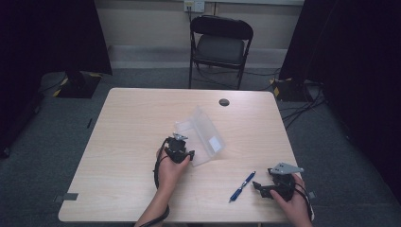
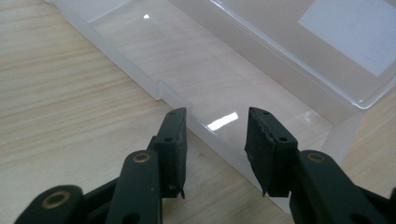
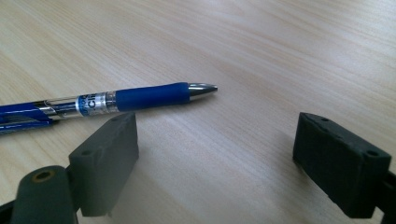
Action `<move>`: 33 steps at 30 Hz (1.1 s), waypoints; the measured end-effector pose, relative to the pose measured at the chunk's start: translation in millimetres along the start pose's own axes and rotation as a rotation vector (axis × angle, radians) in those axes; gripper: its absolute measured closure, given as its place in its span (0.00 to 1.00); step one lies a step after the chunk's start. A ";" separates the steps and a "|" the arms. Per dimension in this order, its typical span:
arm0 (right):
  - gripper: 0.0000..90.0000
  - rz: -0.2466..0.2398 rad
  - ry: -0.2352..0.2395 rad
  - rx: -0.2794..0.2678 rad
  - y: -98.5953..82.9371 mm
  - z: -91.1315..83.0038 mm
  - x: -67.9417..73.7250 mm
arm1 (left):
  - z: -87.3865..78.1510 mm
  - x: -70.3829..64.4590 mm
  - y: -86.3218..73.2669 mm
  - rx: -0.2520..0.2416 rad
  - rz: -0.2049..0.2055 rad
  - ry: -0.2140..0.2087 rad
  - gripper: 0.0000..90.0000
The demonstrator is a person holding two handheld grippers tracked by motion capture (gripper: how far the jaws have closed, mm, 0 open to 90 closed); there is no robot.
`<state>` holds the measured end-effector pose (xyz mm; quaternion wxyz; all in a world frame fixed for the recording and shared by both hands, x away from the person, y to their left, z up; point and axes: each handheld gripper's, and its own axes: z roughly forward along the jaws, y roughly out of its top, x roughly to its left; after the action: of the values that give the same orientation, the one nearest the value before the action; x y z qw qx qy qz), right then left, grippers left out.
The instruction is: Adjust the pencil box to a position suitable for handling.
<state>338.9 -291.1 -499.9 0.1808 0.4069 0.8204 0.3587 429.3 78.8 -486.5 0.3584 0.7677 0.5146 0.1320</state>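
Blue pen [image 3: 107, 101] with silver tip — clear case [image 2: 243, 60] — pale wood-grain table [image 1: 132, 123].

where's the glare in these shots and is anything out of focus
Left gripper view: bright glints on the clear plastic box, one just beyond the open jaws, and the box's far end goes soft. Right gripper view: a small highlight on the metal tip of the pen; the near jaws look slightly soft. High view: table evenly lit, dark room edges.

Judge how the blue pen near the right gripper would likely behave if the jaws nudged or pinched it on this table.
The blue pen has a round barrel lying flat on smooth wood, so a sideways nudge would probably roll it. It looks stiff and light. Its rubbery-looking grip section should hold better than the clear plastic. The right gripper stands open beside it.
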 end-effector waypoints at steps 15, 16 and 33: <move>0.15 0.000 0.000 0.000 0.0 0.0 0.0 | 8.3 -9.6 5.9 0.000 0.015 -0.013 0.64; 0.15 0.000 0.000 0.000 0.0 0.0 0.0 | 7.2 -9.2 5.0 -0.003 0.015 -0.012 0.62; 0.15 -0.003 0.003 0.001 0.0 -0.2 0.4 | -36.5 16.8 -28.4 -0.032 0.133 -0.118 0.38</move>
<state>338.5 -290.9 -499.8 0.1798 0.4053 0.8215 0.3586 396.0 114.8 -482.9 0.3908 0.8009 0.4381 0.1181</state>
